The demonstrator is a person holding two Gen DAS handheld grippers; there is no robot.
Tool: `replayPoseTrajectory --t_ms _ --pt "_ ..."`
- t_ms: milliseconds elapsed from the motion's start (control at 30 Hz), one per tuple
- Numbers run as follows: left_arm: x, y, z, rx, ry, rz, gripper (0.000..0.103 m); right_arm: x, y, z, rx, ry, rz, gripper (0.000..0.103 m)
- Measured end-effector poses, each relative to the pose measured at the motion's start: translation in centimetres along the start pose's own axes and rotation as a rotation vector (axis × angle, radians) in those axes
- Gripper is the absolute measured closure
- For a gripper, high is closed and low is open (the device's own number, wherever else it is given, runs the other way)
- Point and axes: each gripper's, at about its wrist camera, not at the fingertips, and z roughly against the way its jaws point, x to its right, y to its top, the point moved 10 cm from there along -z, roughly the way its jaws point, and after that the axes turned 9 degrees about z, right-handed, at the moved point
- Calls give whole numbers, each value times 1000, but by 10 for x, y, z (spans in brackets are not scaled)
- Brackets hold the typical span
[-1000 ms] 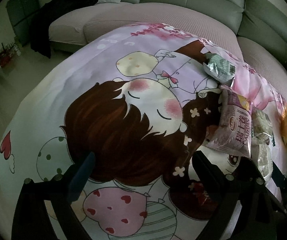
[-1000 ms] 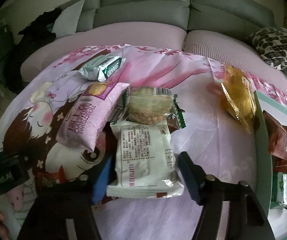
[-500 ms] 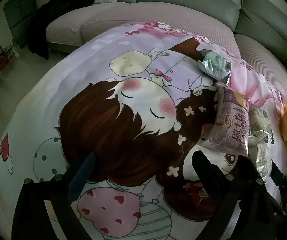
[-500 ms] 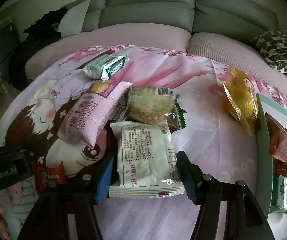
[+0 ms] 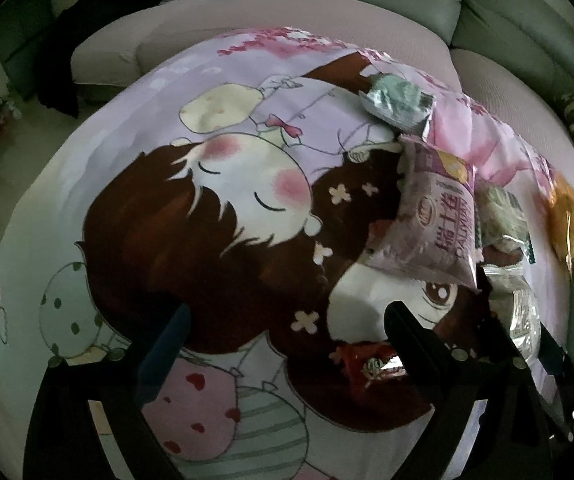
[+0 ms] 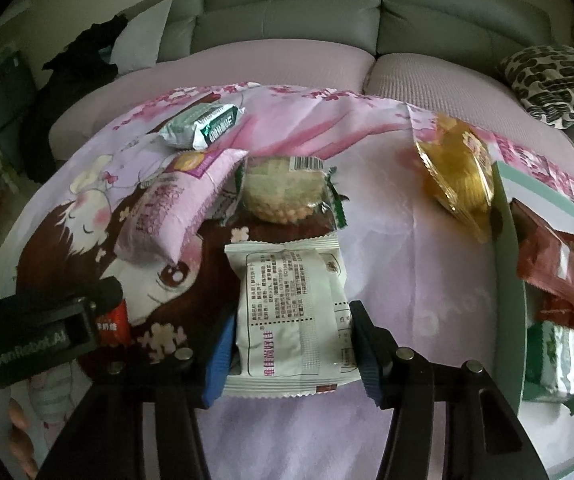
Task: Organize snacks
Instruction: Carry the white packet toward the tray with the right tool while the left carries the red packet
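Observation:
My right gripper (image 6: 291,344) is shut on a white snack packet (image 6: 291,312), its pads pressing both sides of the packet's near half on the cartoon cloth. Beyond it lie a clear round-biscuit packet (image 6: 283,190), a pink packet (image 6: 175,208), a green-white packet (image 6: 203,126) and a golden packet (image 6: 457,172). My left gripper (image 5: 287,320) is open and empty over the cloth; a small red packet (image 5: 371,362) lies by its right finger. The pink packet (image 5: 435,224) lies to its right.
A mint-green box (image 6: 515,320) at the right holds red and green packets. The grey sofa (image 6: 287,12) runs behind the cloth, with a patterned cushion (image 6: 555,80) at right. The left gripper's body (image 6: 35,344) shows at the left of the right wrist view.
My right gripper moved forward around the white packet and closed on it. My left gripper drifted slightly right, bringing the red packet into view.

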Motion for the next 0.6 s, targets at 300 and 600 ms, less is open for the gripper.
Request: replayPoseTrajectory --t_ms 300,600 --pt "10 -12 9 -22 -57 26 6 7 -10 8 -10 20 -25 47" --pt "23 -25 10 -24 -57 -23 32 13 -21 16 -14 42 -48 46"
